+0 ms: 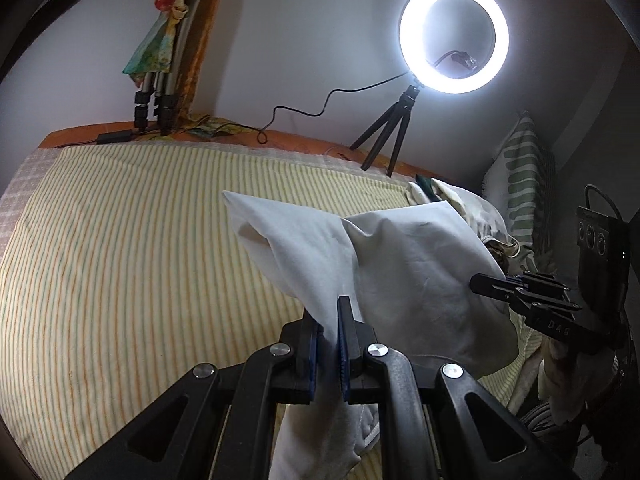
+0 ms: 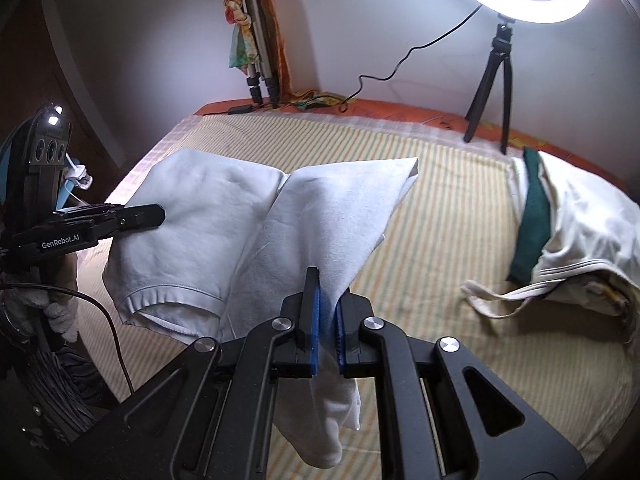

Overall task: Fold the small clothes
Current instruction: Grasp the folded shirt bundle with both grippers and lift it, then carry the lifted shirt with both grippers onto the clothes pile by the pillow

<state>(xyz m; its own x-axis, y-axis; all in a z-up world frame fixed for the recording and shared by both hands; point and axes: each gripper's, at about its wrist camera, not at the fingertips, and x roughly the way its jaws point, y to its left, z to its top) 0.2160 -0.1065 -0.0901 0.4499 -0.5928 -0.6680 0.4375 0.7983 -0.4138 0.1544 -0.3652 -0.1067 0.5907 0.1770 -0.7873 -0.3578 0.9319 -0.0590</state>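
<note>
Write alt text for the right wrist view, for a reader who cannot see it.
The right claw is shut on a white garment that hangs over a yellow striped bedspread, with the left claw at its other side. A cream and green clothes pile lies to the right, and a lit ring light on a small tripod stands behind.

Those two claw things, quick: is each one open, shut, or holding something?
Left gripper: shut, pinching the white garment.
Right gripper: shut, pinching another part of the same white garment.
</note>
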